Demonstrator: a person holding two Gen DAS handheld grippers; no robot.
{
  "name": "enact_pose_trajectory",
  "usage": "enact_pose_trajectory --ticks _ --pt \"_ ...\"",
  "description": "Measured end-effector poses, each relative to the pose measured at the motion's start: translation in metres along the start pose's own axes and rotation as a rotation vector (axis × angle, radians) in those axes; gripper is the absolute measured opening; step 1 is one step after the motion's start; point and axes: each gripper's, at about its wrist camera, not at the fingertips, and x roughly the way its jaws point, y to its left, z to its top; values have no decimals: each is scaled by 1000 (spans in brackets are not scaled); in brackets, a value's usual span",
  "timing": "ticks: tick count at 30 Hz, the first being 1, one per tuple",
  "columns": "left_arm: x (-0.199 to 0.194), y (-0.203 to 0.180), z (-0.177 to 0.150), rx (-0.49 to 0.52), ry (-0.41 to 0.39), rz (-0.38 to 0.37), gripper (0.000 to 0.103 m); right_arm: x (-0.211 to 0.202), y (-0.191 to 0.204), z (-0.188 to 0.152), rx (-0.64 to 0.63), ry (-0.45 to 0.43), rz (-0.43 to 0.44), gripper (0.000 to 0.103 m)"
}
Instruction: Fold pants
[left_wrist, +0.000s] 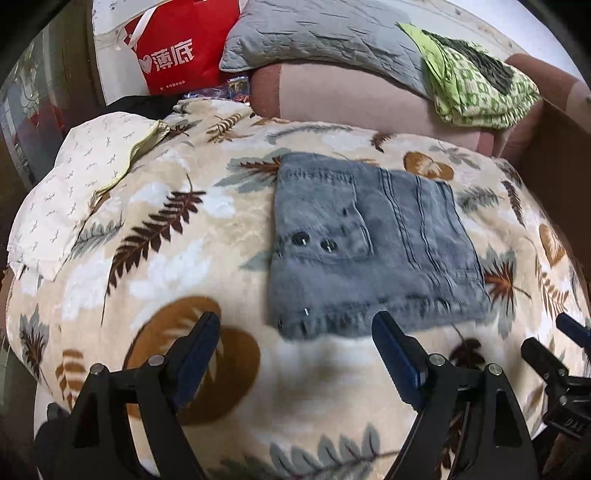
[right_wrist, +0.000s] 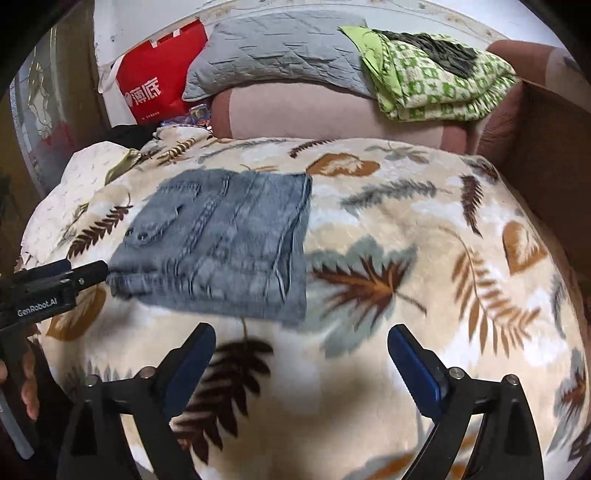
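Observation:
The grey denim pants (left_wrist: 373, 243) lie folded into a compact rectangle on the leaf-print blanket (left_wrist: 184, 229). They also show in the right wrist view (right_wrist: 221, 243), left of centre. My left gripper (left_wrist: 295, 328) is open and empty, just in front of the pants' near edge. My right gripper (right_wrist: 301, 339) is open and empty, in front of the pants' right corner. The left gripper's fingers (right_wrist: 85, 273) show at the left of the right wrist view, next to the pants' left edge. The right gripper's fingers (left_wrist: 543, 354) show at the right edge of the left wrist view.
A pink sofa back (left_wrist: 369, 99) stands behind the blanket, with a grey quilted pillow (left_wrist: 317, 37) and a green patterned cloth (left_wrist: 476, 85) on it. A red bag (left_wrist: 181, 48) stands at the back left. A cream cloth (left_wrist: 85, 177) lies at the blanket's left.

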Motion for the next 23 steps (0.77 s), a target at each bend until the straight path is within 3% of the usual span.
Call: enact_pose_trajectory --ticks 4,7,14,23 --pt "-15 -6 -9 3 -28 8 85 0 1 -15 -15 23 -11 102" --pt "-26 -13 -9 30 -72 31 91 2 6 -18 -59 39 -28 103" --pt "-42 -16 9 -8 -98 -92 100 -16 11 9 -103 -24 -50 103" --pt "-29 -30 29 25 -81 -115 103 -15 12 22 -111 -16 -43 103"
